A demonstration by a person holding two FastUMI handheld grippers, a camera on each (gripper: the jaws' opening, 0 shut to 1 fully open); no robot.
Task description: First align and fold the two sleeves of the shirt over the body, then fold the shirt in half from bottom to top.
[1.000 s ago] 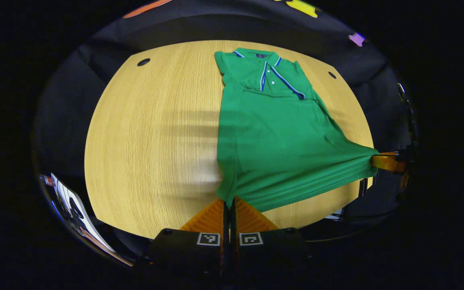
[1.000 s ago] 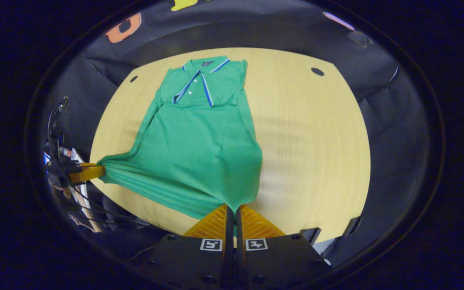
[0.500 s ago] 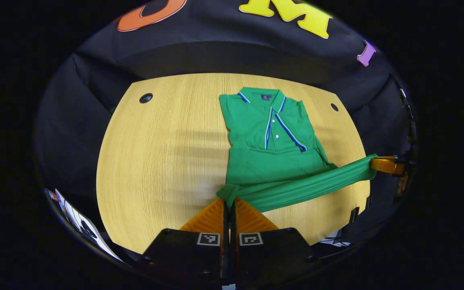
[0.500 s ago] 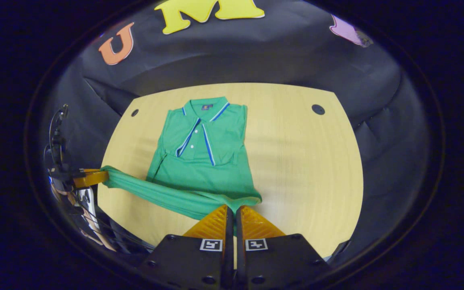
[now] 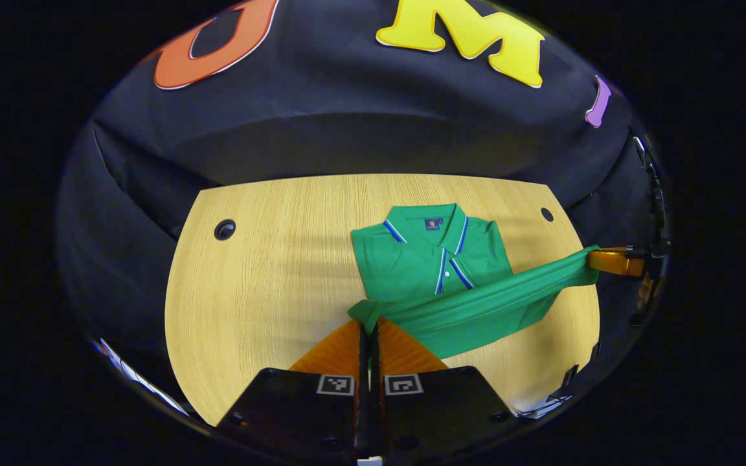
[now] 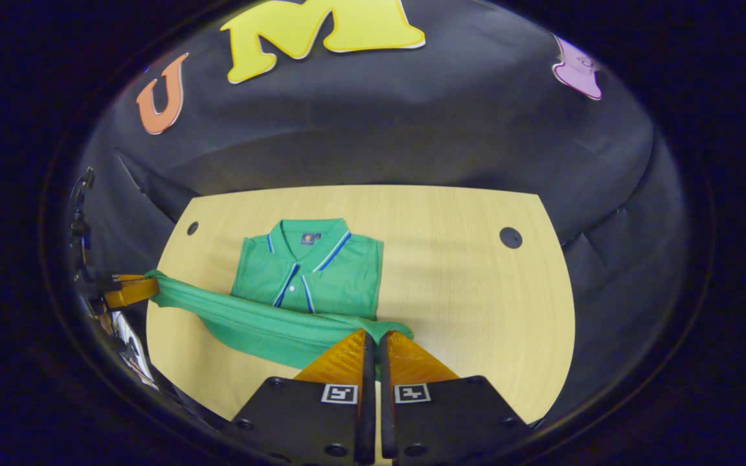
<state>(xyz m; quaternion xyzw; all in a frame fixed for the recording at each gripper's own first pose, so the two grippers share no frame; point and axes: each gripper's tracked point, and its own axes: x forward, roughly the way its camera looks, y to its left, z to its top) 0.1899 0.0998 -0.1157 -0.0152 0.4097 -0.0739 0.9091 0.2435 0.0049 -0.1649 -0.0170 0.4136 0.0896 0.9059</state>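
Observation:
A green polo shirt [image 5: 431, 259] with blue-white collar trim lies on the wooden table [image 5: 263, 272], sleeves folded in over the body. Its bottom hem [image 5: 476, 304] is lifted and stretched taut between both grippers above the shirt's chest. My left gripper [image 5: 368, 325] is shut on one hem corner. My right gripper [image 6: 373, 333] is shut on the other hem corner; it also shows at the right in the left gripper view [image 5: 609, 261]. In the right gripper view the shirt [image 6: 311, 268] lies at centre left, with the left gripper [image 6: 128, 291] at the far left holding the hem [image 6: 250, 317].
The table has round cable holes near its far corners [image 5: 225, 229] [image 5: 546, 214] [image 6: 510, 237]. Black cloth wall rises behind the table. Cables and gear hang at the right edge [image 5: 655, 194] of the left gripper view.
Both grippers have carried the bottom hem up and forward toward the collar. The hanging lower half has folded over, so less of the shirt's body shows.

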